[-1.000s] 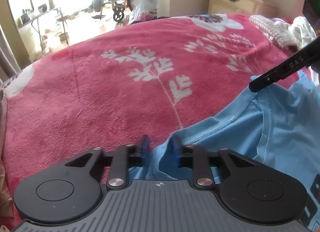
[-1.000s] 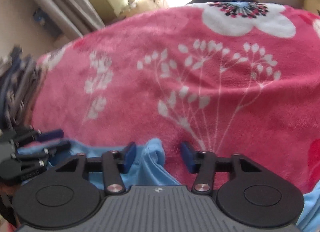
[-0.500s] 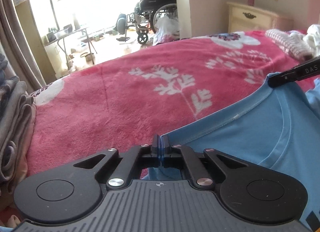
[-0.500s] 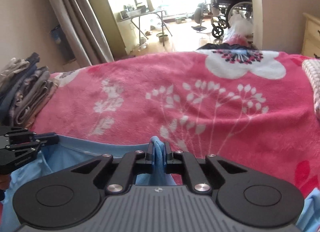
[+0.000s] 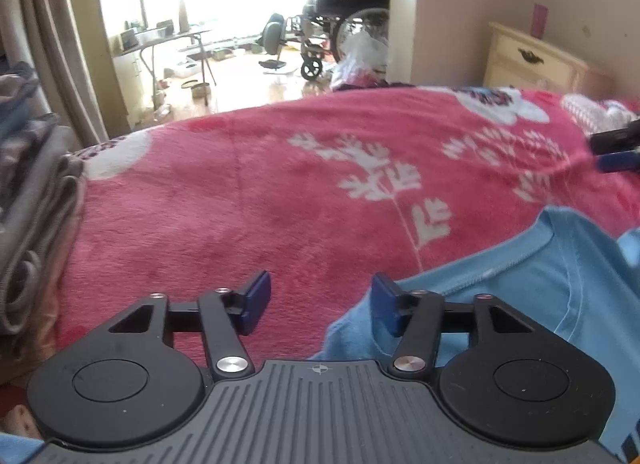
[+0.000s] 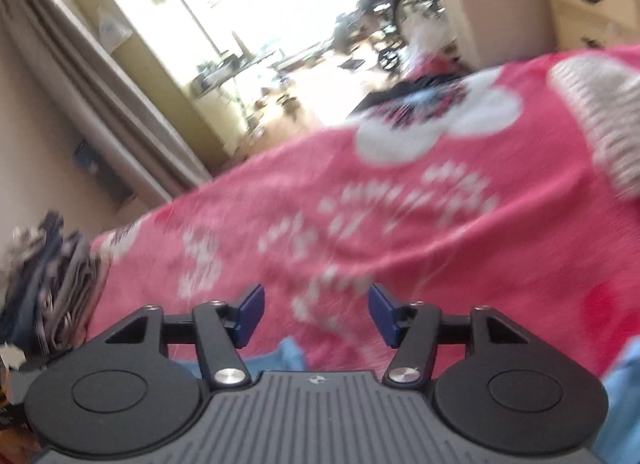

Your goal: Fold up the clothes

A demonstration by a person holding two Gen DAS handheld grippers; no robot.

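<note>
Left wrist view, jaws: my left gripper point(image 5: 318, 304) hung with its blue pads wide apart, nothing between them.
Left wrist view, shirt: the light blue T-shirt point(image 5: 540, 296) lay on the pink blanket point(image 5: 240, 216), spread to the right of and below my jaws; its nearest corner sat just under the right-hand pad.
Left wrist view, axis: I read the stitched edge as running from that corner up and away to the right, so the cloth's long run pointed toward the right gripper point(image 5: 616, 150), whose tips showed at the far right edge.
Right wrist view, jaws: my right gripper point(image 6: 316, 314) was gaping too, empty, the picture blurred and tilted.
Right wrist view, shirt: only scraps of blue T-shirt point(image 6: 292, 354) showed, below the jaws and at the lower right.
Nearer hand: I judged the left closer to cloth.
</note>
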